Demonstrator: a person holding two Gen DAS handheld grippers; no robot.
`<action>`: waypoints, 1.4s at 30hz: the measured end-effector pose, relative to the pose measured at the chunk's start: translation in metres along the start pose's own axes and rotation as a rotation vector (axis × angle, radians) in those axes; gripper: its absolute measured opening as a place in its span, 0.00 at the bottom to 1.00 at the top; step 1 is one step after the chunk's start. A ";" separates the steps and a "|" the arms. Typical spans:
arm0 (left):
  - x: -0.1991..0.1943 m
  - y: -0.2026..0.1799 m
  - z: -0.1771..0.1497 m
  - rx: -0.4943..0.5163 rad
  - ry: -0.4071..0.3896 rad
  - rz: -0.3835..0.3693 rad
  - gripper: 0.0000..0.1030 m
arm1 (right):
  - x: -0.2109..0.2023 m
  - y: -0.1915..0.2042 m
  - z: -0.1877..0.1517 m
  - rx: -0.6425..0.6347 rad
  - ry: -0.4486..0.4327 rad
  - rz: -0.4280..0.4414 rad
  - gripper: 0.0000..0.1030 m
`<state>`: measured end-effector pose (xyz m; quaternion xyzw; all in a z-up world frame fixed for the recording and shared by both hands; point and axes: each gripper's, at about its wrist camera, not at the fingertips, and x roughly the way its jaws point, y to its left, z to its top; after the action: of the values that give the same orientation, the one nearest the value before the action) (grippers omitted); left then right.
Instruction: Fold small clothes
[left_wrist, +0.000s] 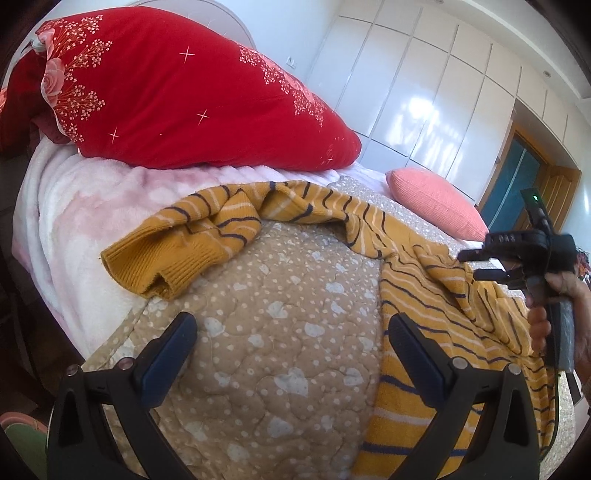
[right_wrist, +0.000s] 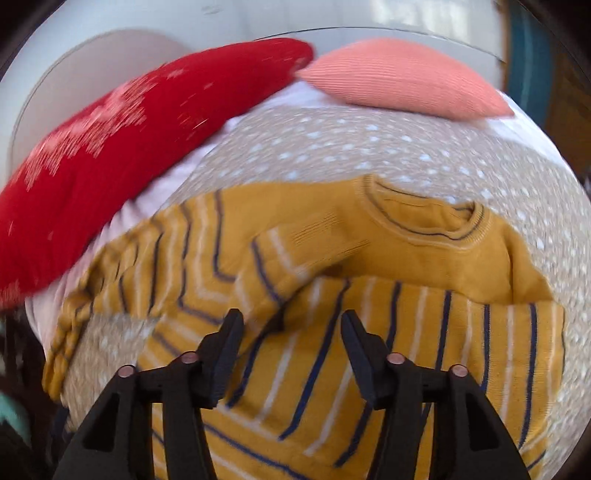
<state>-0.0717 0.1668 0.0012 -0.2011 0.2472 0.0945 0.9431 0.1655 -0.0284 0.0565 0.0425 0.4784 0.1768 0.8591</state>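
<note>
A mustard-yellow sweater with navy and white stripes lies on the beige dotted quilt. Its sleeve stretches left, the ribbed cuff resting on the pink blanket. My left gripper is open and empty above the quilt, just left of the sweater's body. My right gripper, held in a hand, shows at the right edge over the sweater with its jaws apart. In the right wrist view the right gripper is open and empty above the striped body; the neckline lies beyond it.
A large red floral pillow sits at the head of the bed on a pink fleece blanket. A small salmon cushion lies at the far right. White wardrobe doors and a wooden doorway stand behind.
</note>
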 end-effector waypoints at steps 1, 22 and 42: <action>0.000 -0.001 0.000 0.003 -0.001 0.002 1.00 | 0.003 0.000 0.005 0.029 -0.001 0.018 0.58; -0.014 -0.024 -0.019 0.126 0.052 -0.127 1.00 | 0.031 0.211 -0.041 -0.513 0.178 0.374 0.61; 0.001 -0.046 -0.036 0.290 0.076 -0.055 1.00 | 0.036 0.340 -0.099 -1.061 0.328 0.251 0.08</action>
<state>-0.0736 0.1103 -0.0130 -0.0730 0.2883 0.0241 0.9545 0.0101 0.2923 0.0568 -0.3664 0.4427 0.4978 0.6496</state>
